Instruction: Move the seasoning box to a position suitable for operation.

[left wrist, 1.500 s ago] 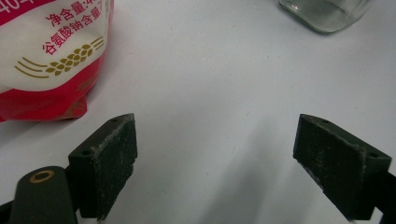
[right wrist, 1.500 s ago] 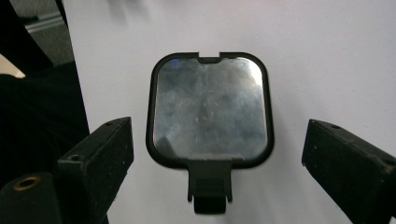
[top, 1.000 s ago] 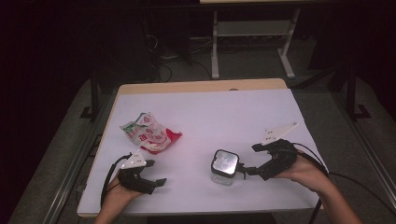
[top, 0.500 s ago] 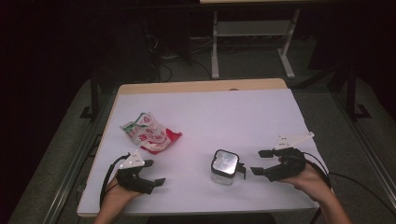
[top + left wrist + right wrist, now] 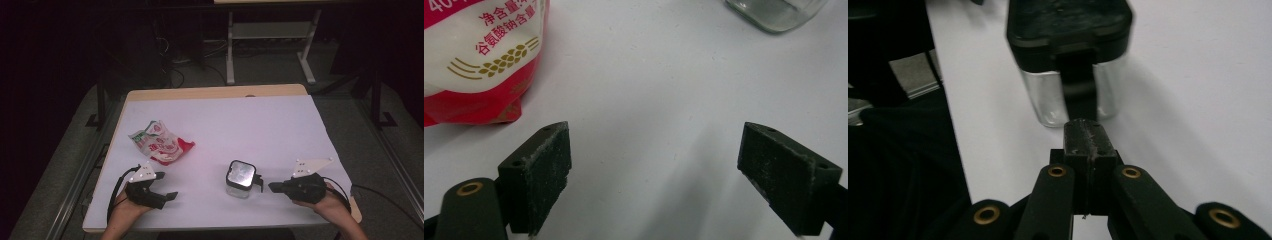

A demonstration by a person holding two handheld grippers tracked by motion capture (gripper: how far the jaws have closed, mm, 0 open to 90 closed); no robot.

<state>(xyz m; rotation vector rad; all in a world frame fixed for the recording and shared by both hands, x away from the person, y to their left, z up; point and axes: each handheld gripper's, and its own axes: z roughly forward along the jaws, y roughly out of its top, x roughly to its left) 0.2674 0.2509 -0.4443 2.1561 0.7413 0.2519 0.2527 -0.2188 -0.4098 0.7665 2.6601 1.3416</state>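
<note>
So the white table [image 5: 220, 125] took up most of the high view, and pretty much everything sat along the near half, close to the person, which made sense since both hands came in from that edge. Off to the left lay a crumpled red-and-white packet [image 5: 161, 145], flat on its side, probably parked there until it was needed. The glass jar [image 5: 240, 178] with the dark clip lid stood upright nearer the middle-right, well apart from the packet.

The left gripper [image 5: 664, 165] sat low over bare table with its jaws spread wide and nothing between them, the packet's corner just off to one side and the jar's base farther ahead. Looked like a waiting pose to me, ready to grab either one.

The right gripper [image 5: 1087, 145] had its jaws pressed together, empty, tips pointed straight at the jar's latch [image 5: 1079, 90] and just short of it. My guess is closed tips were meant for poking or flipping that clasp, not gripping the jar body.
</note>
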